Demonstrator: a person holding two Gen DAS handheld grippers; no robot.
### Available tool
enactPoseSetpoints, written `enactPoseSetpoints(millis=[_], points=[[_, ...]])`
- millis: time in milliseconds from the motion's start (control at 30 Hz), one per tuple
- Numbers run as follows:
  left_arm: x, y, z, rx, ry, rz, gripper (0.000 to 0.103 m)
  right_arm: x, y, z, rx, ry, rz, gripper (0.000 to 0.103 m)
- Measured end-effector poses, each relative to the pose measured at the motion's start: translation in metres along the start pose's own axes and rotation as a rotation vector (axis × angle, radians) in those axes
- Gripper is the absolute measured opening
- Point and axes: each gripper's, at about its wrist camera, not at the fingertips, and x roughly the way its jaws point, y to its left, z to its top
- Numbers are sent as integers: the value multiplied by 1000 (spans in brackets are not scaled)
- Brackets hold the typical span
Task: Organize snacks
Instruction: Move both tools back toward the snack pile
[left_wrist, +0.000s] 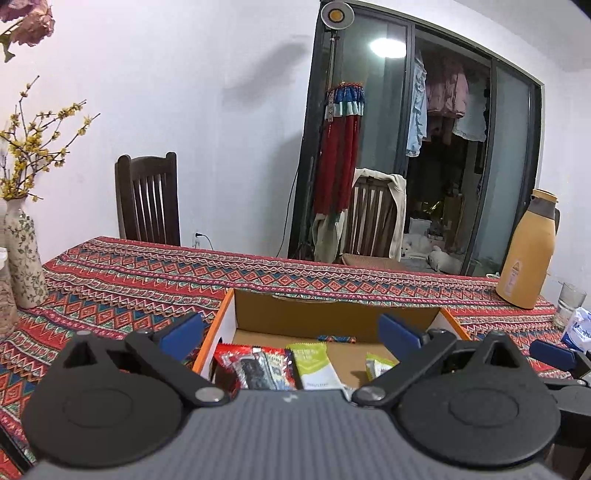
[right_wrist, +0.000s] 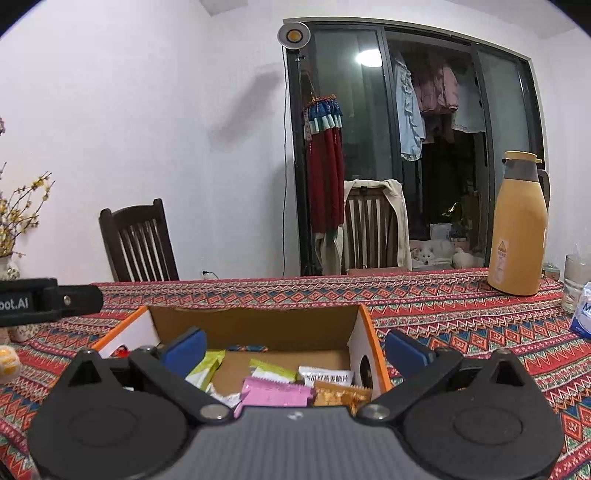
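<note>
Several wrapped snacks already lie inside the open cardboard box (right_wrist: 255, 325), which by the look of it puts the sorting well along: in the right wrist view a pink packet (right_wrist: 275, 393), an orange-brown packet (right_wrist: 341, 397), a white packet with dark print (right_wrist: 325, 374) and two green-and-white ones sit on the box floor, and the left wrist view shows a red packet (left_wrist: 236, 356) and a dark foil one (left_wrist: 258, 369) beside a lime-green bar (left_wrist: 314, 365) at the near left end. Both tools hang just above the near edge of that box and point across it, level with the surface (left_wrist: 129, 273). On the left hand-held gripper (left_wrist: 291, 330) the blue pads are spread wide with nothing between them; the right hand-held gripper (right_wrist: 295, 349) is likewise spread and empty, its right finger outside the box's orange-edged wall. At the left border of the right wrist view a round yellowish-white thing (right_wrist: 7, 363) lies on the patterned cloth; it may be a snack not yet put away, though I cannot tell. Farther off stand a tan thermos jug (right_wrist: 517, 229), a drinking glass (right_wrist: 574, 284) and a flowered vase (left_wrist: 24, 258), none of them part of the job, and beyond them two wooden chairs and a glass door
</note>
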Motion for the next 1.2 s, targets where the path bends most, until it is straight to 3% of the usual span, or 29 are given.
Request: enactPoseSetpoints(millis=[500,933,1200], points=[[-35,40,-52,-18,110,27,103,-57,2,-50,-2,99,3,103],[-42,54,-104,23,191,9,103,-71,-19,-105,63,217,-54,103],[-33,57,-116,21,214,-6,103,-67,-28,-110,41,239,-89,103]])
